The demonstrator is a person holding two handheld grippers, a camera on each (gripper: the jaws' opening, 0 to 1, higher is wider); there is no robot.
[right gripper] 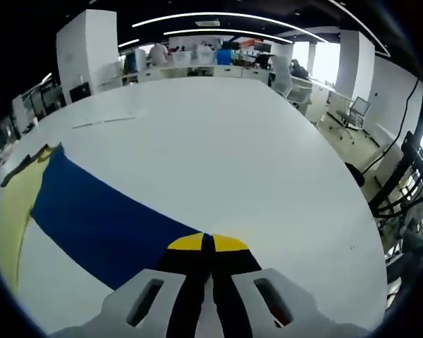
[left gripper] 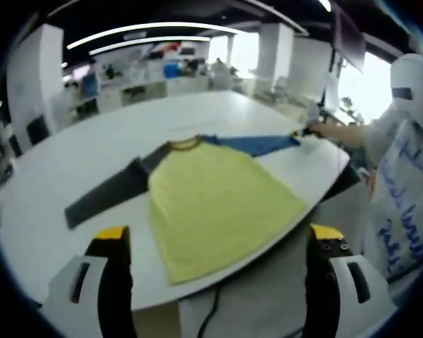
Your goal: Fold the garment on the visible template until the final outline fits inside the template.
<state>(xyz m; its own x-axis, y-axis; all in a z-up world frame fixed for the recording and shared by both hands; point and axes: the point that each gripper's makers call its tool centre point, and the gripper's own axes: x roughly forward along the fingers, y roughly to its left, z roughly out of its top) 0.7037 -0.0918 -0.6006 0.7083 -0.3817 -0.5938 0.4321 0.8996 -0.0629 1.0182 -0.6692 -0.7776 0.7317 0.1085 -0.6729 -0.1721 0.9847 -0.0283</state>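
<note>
Garment (left gripper: pixel 218 204): yellow body, grey sleeve (left gripper: pixel 109 193), blue sleeve (right gripper: pixel 106 225). We hold the left gripper (left gripper: pixel 215 243) wide, clear; right gripper (right gripper: pixel 208 243) pinched on the blue cuff. Risk: a hasty pull drags the shirt off the white table (right gripper: pixel 233 141).

— What can't you make out from my right gripper (right gripper: pixel 208 243)?

— Its shut jaws cover the cuff end of the blue sleeve (right gripper: pixel 99 222), so the grip itself is hidden. The yellow body (right gripper: pixel 14 204) runs off the view's left edge.

— And from my left gripper view?

— The shirt's hem (left gripper: pixel 197 271) hangs past the white table (left gripper: pixel 92 134) edge; the right gripper (left gripper: pixel 301 133) there is too small to read.
</note>
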